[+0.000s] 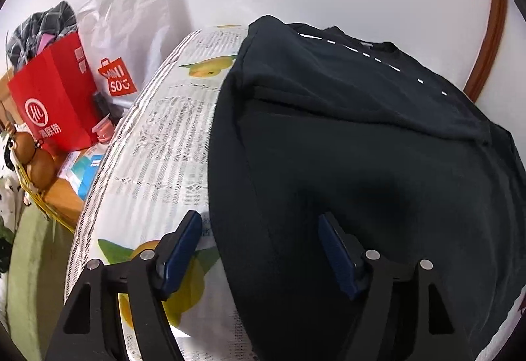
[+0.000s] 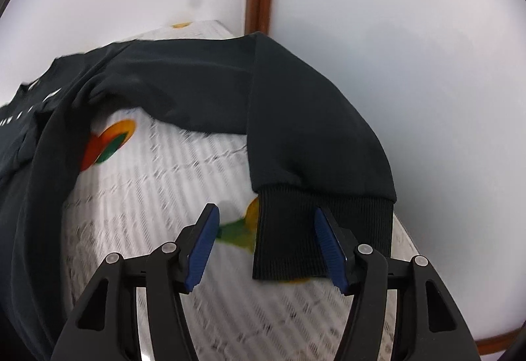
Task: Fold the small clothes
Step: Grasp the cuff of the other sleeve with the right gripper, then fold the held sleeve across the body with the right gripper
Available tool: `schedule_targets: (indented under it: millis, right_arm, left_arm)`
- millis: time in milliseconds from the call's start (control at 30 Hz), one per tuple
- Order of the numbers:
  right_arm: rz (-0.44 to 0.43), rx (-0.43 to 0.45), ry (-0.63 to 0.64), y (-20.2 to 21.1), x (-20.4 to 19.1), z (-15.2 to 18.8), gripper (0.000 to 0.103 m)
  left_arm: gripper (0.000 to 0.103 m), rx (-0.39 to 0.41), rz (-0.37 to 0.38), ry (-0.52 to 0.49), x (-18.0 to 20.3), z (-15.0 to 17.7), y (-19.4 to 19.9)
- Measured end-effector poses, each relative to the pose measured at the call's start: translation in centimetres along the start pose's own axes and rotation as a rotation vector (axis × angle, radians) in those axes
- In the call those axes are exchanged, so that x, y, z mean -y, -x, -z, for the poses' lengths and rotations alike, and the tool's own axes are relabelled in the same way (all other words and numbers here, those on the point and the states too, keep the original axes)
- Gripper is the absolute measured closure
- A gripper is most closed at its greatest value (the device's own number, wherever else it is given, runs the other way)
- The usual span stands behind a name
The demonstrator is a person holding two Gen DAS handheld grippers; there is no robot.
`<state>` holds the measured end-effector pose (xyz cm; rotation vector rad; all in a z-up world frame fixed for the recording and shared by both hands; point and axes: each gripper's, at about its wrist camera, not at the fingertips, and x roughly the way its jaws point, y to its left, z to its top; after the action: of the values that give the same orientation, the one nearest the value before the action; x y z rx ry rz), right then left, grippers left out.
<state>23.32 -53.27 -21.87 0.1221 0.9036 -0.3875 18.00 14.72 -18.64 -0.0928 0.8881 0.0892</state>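
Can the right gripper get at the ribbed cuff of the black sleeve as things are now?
Probably yes. The right gripper is open, and the cuff lies flat on the patterned cloth, partly between its fingers. Nothing covers the cuff or stands in the way.
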Motion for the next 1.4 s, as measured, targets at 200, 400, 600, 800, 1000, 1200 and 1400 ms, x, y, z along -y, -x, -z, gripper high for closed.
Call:
schedule_targets:
  millis: [200,400,600,800,1000,1200,1400]
  right_arm:
    - [0.047,-0.002,-0.005,1.0,-0.3,-1.3,0.098]
    - [-0.053,0.148,0.057,9.4,-4.3,-4.2,0.098]
    - [-0.213,0.236,0.209,15.5,-15.3,-7.6,0.098]
    - [-0.444,0.187,0.344,19.4,-28.5,-7.0,0.098]
    - [-0.667,0.192,0.527,22.3,-42.0,-3.6,0.098]
    - [-0.776,0.135,0.569,20.9,-50.6,-2.9,0.098]
    - [-0.779,0.066,0.538,16.4,-55.2,-3.4,0.098]
  left_arm:
    - [0.029,-0.004,-0.013,-0.013,0.2,0.1,-0.2]
    - [0.029,0.000,-0.006,-0.003,-0.2,0.1,0.0]
    - [0.029,-0.011,-0.019,-0.017,-1.6,-0.2,0.2]
    - [0.026,-0.009,0.006,-0.014,-3.1,0.0,0.2]
    - [0.023,-0.005,-0.014,-0.043,-2.5,0.0,-0.4]
    - [0.018,-0.013,-0.008,-0.036,-2.8,0.0,-0.6]
    - [0.014,-0.018,-0.009,-0.040,-2.8,-0.1,-0.7]
